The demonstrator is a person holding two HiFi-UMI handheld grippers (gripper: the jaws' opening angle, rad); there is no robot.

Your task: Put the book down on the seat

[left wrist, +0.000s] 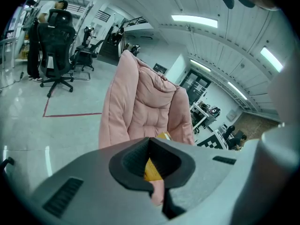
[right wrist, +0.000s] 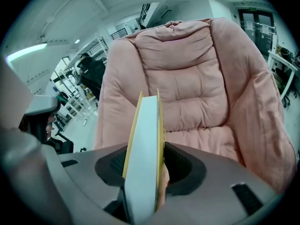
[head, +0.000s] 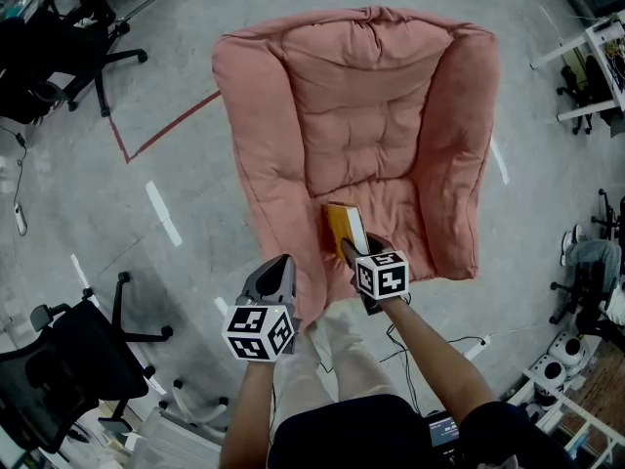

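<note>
Quick rundown: the right gripper [head: 354, 254] is clamping the book [head: 345, 229], with its pads pressing on both yellow covers and the pale page edge facing back toward the gripper. The book is standing upright on edge over the front part of the pink armchair [head: 391, 115], low over its seat cushion [head: 395, 213] and roughly midway between the two armrests. Honestly can't tell whether its bottom edge is actually touching the cushion.

The left gripper [head: 281, 267] is hovering at the armchair's front edge, right by the end of the person's-left armrest. Its jaws are sitting together with nothing between them, and it's pointing at the armchair.

The person's pale trouser legs [head: 337, 355] are showing just in front of the armchair. A black office chair [head: 68, 360] is standing well off its front-left corner, and a red tape line [head: 161, 135] is running across the grey floor out to the armchair's left.
</note>
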